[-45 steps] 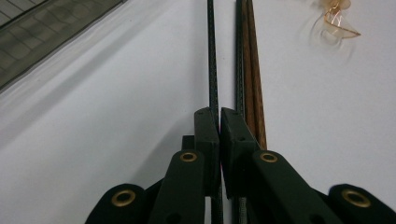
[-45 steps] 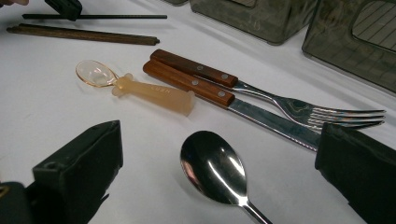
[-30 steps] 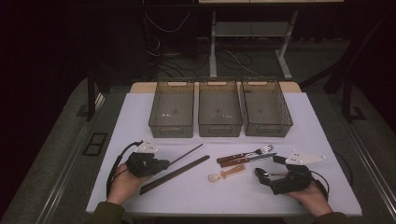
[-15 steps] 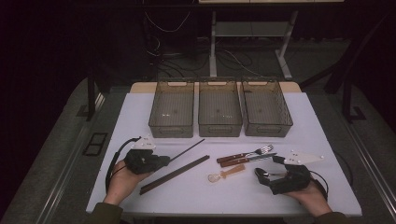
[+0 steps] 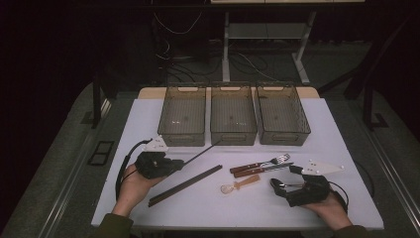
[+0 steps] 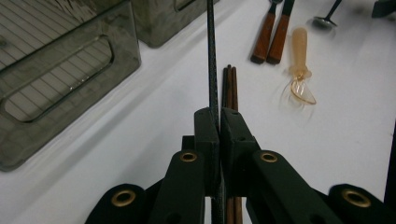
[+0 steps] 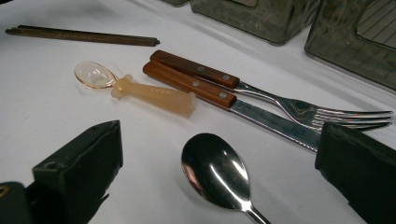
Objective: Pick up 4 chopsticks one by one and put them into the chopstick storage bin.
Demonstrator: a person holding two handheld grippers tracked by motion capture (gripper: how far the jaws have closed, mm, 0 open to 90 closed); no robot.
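Cutlery laid out on white bench, both grippers low near the front edge

Bench (image 5: 148, 124) was white, with three smoked clear bins in a row along its far edge: left bin (image 5: 182, 117), middle bin (image 5: 233, 115), right bin (image 5: 282, 113). All three stood upright, side by side.

Left gripper (image 5: 174, 162) sat toward the front left corner, held in the person's left hand (image 5: 132, 184). Its jaws were clamped on a thin dark rod (image 6: 211, 51); in the left gripper view the rod ran straight out between the closed pads toward the bins. In the high view the rod (image 5: 203, 150) slanted up toward the gap between left and middle bins.

Brown chopsticks (image 5: 185, 185) lay as a pair on the bench just below the rod, slanting the same way, touching each other.

Mid-bench, toward the front: fork (image 5: 260, 163) and knife (image 5: 262, 170), both wooden-handled, lay side by side. Just in front of them was a small translucent amber spoon (image 5: 239, 184), bowl pointing left.

Right gripper (image 5: 281, 185) rested near the front right corner in the right hand (image 5: 329, 210). Its jaws stood spread wide. In the right gripper view a metal spoon (image 7: 215, 173) lay between them, bowl up on the bench, neither jaw touching it. Fork tines (image 7: 355, 116) reached close to the right-side jaw.
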